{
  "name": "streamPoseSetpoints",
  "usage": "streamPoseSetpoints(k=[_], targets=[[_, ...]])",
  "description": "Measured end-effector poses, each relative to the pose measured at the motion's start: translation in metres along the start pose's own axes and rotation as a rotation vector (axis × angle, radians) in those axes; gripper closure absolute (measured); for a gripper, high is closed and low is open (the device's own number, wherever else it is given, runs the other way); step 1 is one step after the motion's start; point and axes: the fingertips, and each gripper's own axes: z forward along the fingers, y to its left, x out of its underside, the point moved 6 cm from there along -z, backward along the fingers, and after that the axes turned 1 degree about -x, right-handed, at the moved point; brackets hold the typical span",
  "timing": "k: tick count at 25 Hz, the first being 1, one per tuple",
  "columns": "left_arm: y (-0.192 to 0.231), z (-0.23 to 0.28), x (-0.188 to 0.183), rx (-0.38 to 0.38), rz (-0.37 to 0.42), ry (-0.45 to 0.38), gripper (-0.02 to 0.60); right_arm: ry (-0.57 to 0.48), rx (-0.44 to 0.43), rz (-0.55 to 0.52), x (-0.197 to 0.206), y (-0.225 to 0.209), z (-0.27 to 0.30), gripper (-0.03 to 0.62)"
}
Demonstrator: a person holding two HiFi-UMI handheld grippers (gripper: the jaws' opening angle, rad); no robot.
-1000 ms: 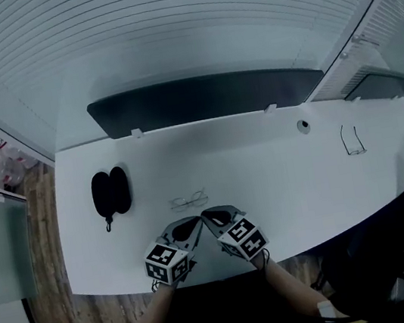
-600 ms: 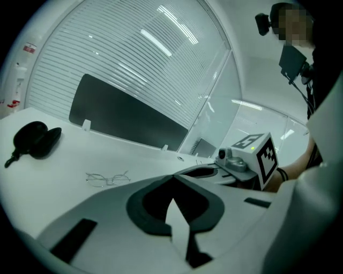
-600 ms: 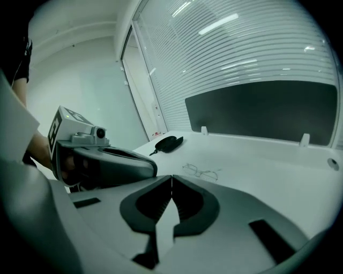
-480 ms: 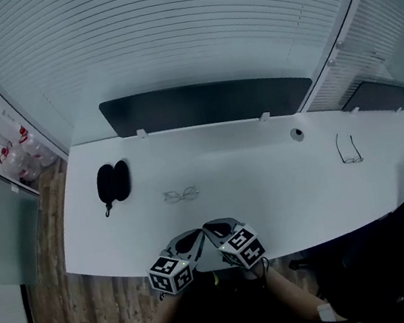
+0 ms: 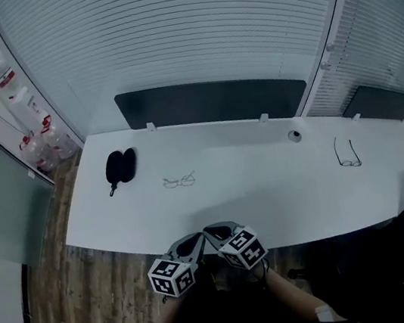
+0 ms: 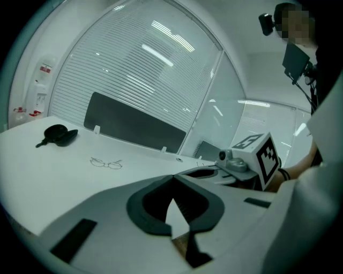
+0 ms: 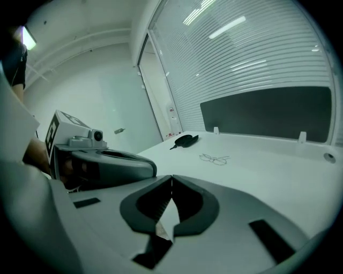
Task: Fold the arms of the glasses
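Retreat is seen: the left gripper [image 5: 192,241] and right gripper [image 5: 215,233], jaws shut on nothing, are drawn back to the table's [image 5: 270,199] near edge, well apart from the glasses [image 5: 179,180] left lying near the black case [image 5: 120,165]. Folding is judged done or paused.

Worktop [image 5: 268,192]: was plain white.
Glasses [image 5: 179,180]: had thin dark frames and clear lenses.
Glasses case [image 5: 120,166]: was black.
Second glasses [image 5: 346,153]: had thin dark frames too.
Panel [image 5: 211,103]: was dark grey, close to black.
Blinds [image 5: 180,30]: were white, ruled with fine horizontal stripes.
Floor [image 5: 108,287]: was brown with a wood grain.
Left gripper [image 6: 172,176]: was grey, with black lining on its jaws.
Right gripper [image 7: 171,176]: was the same grey, with black lining on its jaws.
Marker cubes [image 5: 170,277]: were white with black square patterns.
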Motion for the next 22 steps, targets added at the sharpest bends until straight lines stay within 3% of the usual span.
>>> streamPoseSetpoints(k=[10, 16, 22], targets=[[-0.065, -0.047, 0.051, -0.093, -0.024, -0.066, 0.571, 0.018, -0.061, -0.03, 0.048, 0.053, -0.048, 0.577], [-0.104, -0.068, 0.078, -0.1, -0.023, -0.064, 0.571, 0.022, -0.079, -0.011, 0.077, 0.078, -0.08, 0.577], [-0.117, -0.086, 0.089, -0.091, -0.002, -0.072, 0.571, 0.012, -0.08, -0.011, 0.089, 0.098, -0.09, 0.577]])
